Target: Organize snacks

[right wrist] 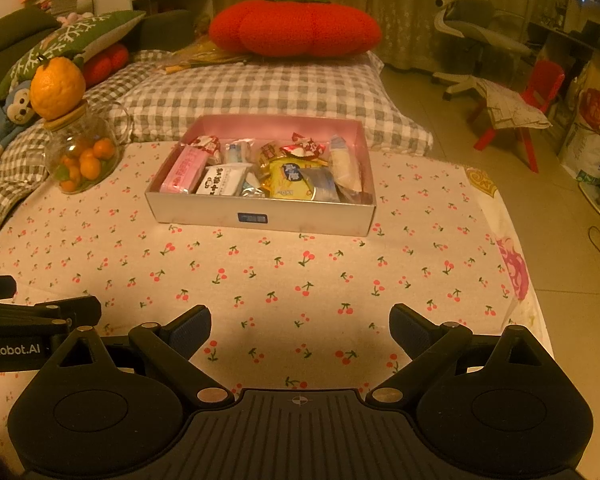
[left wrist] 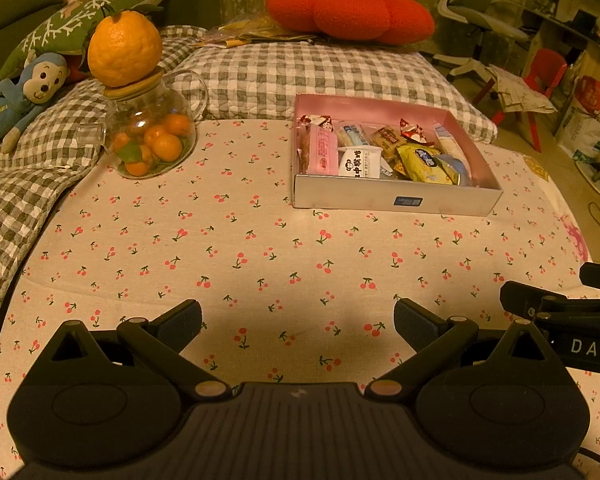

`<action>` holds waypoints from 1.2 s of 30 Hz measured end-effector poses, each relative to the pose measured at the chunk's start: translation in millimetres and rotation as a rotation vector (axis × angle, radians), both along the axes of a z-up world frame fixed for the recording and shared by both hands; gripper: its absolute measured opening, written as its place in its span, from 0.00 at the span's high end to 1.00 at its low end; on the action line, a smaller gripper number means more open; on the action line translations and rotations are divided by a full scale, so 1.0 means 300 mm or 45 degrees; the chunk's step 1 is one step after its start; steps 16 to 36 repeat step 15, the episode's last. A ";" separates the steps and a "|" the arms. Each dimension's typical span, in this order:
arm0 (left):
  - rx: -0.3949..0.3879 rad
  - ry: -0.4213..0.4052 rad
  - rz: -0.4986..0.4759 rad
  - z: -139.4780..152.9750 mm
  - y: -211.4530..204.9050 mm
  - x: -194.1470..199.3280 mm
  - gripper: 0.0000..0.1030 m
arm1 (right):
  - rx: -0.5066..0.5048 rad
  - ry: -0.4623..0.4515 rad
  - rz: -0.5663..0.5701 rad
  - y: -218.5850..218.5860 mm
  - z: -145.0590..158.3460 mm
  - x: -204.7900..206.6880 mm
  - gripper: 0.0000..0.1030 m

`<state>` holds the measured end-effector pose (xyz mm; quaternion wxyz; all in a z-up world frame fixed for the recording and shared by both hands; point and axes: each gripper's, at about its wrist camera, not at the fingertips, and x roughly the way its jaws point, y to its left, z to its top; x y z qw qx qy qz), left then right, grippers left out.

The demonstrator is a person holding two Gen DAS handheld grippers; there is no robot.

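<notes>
Far left on the cherry-print surface [right wrist: 300,280] stands a glass jar [left wrist: 152,136] of small oranges with one big orange [left wrist: 124,48] balanced on its lid; I judge that fragile and top-heavy, and no part of my job, so I would keep well apart from it; my left tongs [left wrist: 298,322] hang spread wide over bare cloth, holding nothing, well short of everything; right of centre sits the shallow box [right wrist: 260,216], silver outside and pink inside, and the snacks lie piled in it rather than lined up; from its left end I read a pink wrapped bar [right wrist: 182,172], which I expect to be fairly stiff and best pinched across its narrow width near the middle; next a white packet [right wrist: 222,182] with dark print, probably soft and crinkly, to be taken by a sealed edge; then a yellow pouch [right wrist: 286,180], likely puffy, light and slippery, so a seam is the safer hold than the belly; small red-and-white candies [right wrist: 302,146] sit toward the back wall, light and apt to squirt out of a hard squeeze; a pale long packet [right wrist: 344,162] leans at the right end; my right tongs [right wrist: 300,326] are likewise gaping and empty, short of the box; the box itself I judge light card, liable to slide if a packet is dragged.
</notes>
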<state>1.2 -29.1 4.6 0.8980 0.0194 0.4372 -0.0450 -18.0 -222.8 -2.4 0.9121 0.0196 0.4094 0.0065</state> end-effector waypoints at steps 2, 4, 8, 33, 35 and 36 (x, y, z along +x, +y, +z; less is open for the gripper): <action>-0.002 0.000 -0.001 0.000 0.001 0.000 0.01 | 0.001 0.000 0.000 0.000 0.000 0.000 0.05; -0.001 0.000 0.000 0.000 0.001 -0.001 0.01 | 0.000 0.000 0.000 0.001 0.000 -0.001 0.05; 0.000 0.000 -0.001 0.001 0.001 -0.001 0.01 | 0.001 0.000 -0.001 0.001 0.000 -0.001 0.05; 0.011 -0.013 0.001 0.001 0.001 -0.009 0.01 | 0.000 0.001 0.001 0.001 0.000 -0.001 0.05; 0.011 -0.013 0.001 0.001 0.001 -0.009 0.01 | 0.000 0.001 0.001 0.001 0.000 -0.001 0.05; 0.011 -0.013 0.001 0.001 0.001 -0.009 0.01 | 0.000 0.001 0.001 0.001 0.000 -0.001 0.05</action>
